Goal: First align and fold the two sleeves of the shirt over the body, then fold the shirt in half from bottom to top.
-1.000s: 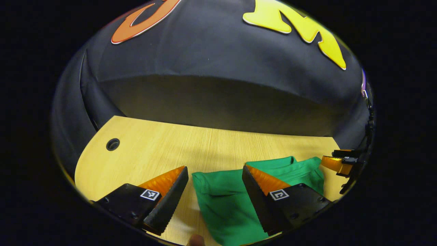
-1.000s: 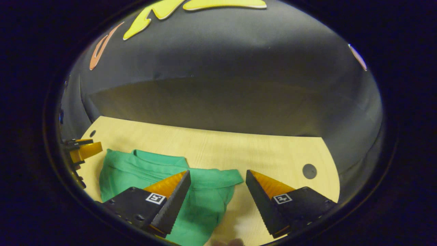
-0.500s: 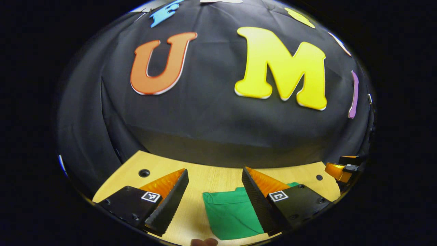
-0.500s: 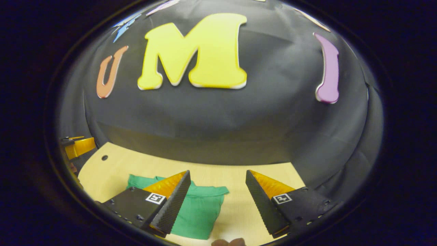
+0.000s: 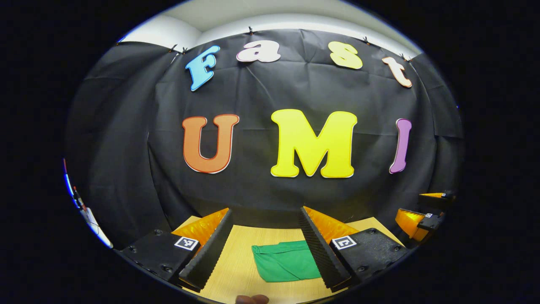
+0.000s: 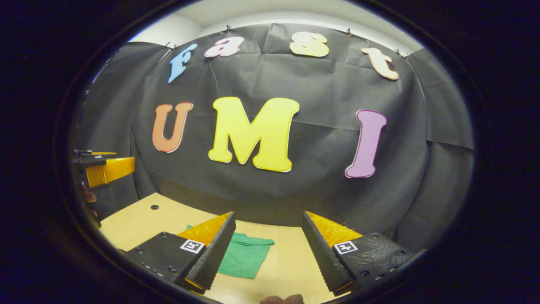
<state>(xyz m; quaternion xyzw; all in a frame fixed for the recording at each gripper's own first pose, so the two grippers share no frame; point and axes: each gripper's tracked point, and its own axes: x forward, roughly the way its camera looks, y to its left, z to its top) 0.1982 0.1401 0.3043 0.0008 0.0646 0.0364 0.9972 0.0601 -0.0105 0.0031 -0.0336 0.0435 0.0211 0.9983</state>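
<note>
In the left gripper view my left gripper (image 5: 265, 249) is spread wide with nothing between its fingers, raised above the pale wooden surface (image 5: 236, 270). The green cotton shirt (image 5: 287, 261) lies flat as a compact folded rectangle near the middle of that surface, well in from its far edge. I judge it light, soft and limp, so it would sag and come undone if lifted by one point; any further hold belongs on a corner or hem, pinching all the layers together, one gripper to each side. My right gripper (image 5: 422, 211) shows at the right margin, apart from the shirt

In the right gripper view my right gripper (image 6: 268, 249) is likewise spread and holds nothing. The shirt (image 6: 247, 257) sits toward the near left part of the surface (image 6: 130, 219), and its folded shape suggests the task is done or nearly so. The surface looks smooth, so cloth should slide easily; a small round hole (image 6: 155, 207) sits near its far left corner. My left gripper (image 6: 105, 169) hangs off the left edge. Black cloth walls the booth behind
</note>
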